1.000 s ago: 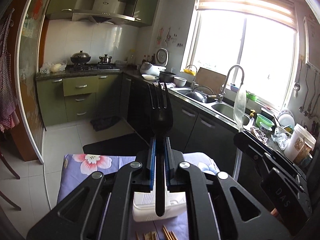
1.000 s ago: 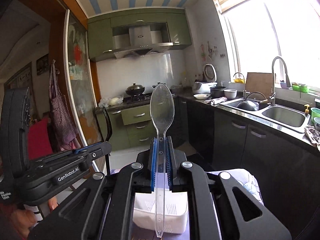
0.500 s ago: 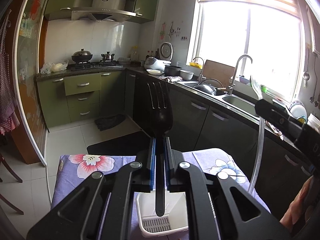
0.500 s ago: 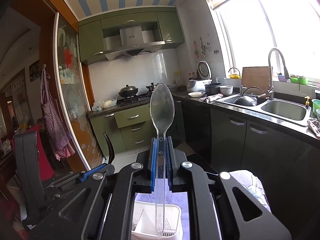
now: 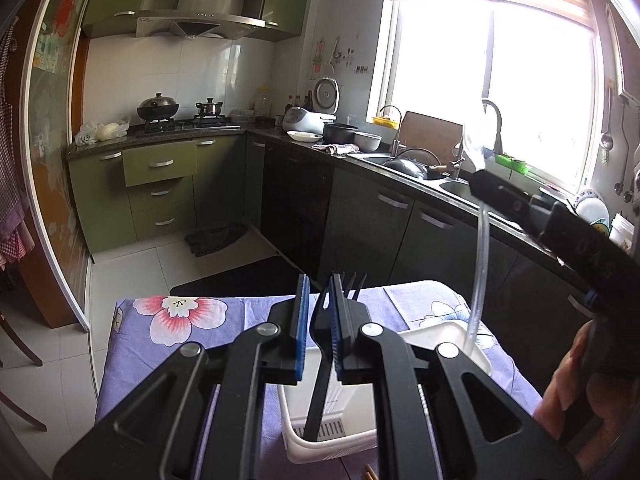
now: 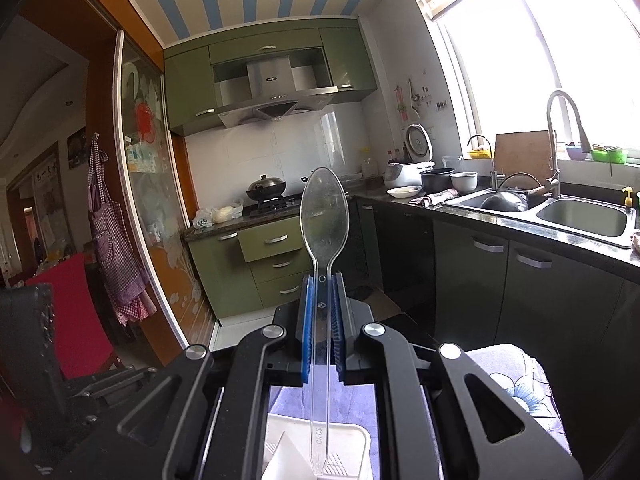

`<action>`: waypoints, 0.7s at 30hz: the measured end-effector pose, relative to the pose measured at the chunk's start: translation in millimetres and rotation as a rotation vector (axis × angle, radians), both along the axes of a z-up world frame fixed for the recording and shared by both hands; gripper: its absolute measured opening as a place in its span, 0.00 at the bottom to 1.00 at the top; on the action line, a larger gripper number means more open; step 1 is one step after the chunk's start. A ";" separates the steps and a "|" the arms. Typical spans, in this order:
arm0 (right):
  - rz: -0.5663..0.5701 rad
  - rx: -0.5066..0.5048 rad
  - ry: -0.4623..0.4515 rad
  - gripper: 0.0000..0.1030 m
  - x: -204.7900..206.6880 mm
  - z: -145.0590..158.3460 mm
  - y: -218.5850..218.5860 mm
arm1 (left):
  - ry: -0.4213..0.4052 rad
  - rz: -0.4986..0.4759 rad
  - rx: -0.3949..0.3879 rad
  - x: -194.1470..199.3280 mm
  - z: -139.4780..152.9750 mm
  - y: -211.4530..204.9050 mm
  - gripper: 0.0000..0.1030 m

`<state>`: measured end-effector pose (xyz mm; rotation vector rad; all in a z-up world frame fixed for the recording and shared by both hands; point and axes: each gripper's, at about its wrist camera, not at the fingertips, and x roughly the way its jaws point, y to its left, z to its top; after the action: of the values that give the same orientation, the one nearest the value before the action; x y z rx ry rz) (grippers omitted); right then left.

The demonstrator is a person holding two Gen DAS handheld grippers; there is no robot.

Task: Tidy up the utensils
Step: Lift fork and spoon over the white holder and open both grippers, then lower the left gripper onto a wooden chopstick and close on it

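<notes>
Left gripper (image 5: 320,280): jaws a crack apart. I see a thin gap between the left pad and the black fork (image 5: 324,332). The fork leans on the right pad, tilted, tines up and just past the fingertips. Its handle end sits down in the white basket (image 5: 436,330), on the slotted floor near the front wall. The pads do not look to be clamping it.

Right gripper (image 6: 322,280): jaws closed on the clear spoon (image 6: 324,216), pinched by the neck. The spoon stands upright, bowl above the fingertips and handle hanging straight down. In the right wrist view the handle tip shows over the basket (image 6: 352,436). From the left wrist view the spoon (image 5: 478,280) comes down at the basket's far right corner; I cannot tell whether the tip touches the floor of it. A hand (image 5: 568,380) grips the right gripper's body at the right edge of that view.

Basket: white plastic, open top, with an inner divider. I cannot tell which compartment either utensil is in. It stands on the table (image 5: 120,364), which is covered by a purple cloth (image 5: 180,320) with flowers. The basket is near the table's right side, directly under both grippers.

Beyond the table: tiled floor, green cabinets, a stove with pots, and a sink under a bright window.
</notes>
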<state>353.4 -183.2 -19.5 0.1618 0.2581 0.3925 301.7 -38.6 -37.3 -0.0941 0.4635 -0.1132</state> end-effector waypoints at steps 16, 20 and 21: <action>0.028 -0.001 0.051 0.10 -8.3 -63.0 -16.9 | -0.027 -0.017 -0.006 -34.4 15.6 3.8 0.10; 0.032 0.009 0.060 0.10 -19.1 -72.4 -25.1 | -0.024 -0.019 -0.008 -42.0 16.6 4.2 0.10; 0.034 0.014 0.058 0.10 -23.6 -72.5 -27.7 | -0.022 -0.021 -0.009 -44.6 16.6 4.6 0.10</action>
<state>329.7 -210.9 -92.0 0.1833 0.3151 0.4237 257.1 -34.0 -20.8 -0.0964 0.4422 -0.1365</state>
